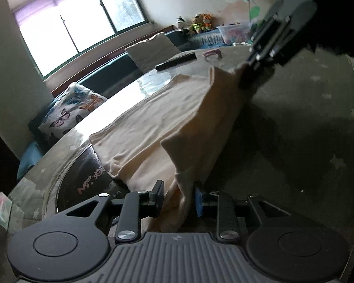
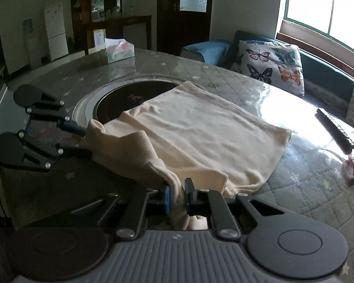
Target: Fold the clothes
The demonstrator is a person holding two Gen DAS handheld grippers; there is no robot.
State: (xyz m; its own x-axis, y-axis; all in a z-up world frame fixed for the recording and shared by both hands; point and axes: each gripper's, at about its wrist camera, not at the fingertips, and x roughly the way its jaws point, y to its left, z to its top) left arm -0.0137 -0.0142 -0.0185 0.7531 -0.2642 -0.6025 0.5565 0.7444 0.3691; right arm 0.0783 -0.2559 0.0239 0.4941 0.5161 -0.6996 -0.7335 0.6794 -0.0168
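Both grippers, left (image 1: pixel 179 199) and right (image 2: pixel 177 197), pinch cream garment (image 2: pixel 200 132); jaws' tips buried in cloth.

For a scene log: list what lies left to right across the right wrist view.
left gripper → tissue box → cream garment → butterfly cushion → dark remote

garment (image 2: pixel 200 136) corners hidden inside both grippers' jaws

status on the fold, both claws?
Left claw and right claw each shut on an edge of the cream garment, near edge lifted. Rest lies flat on the table. Remote beyond the cloth, clear.
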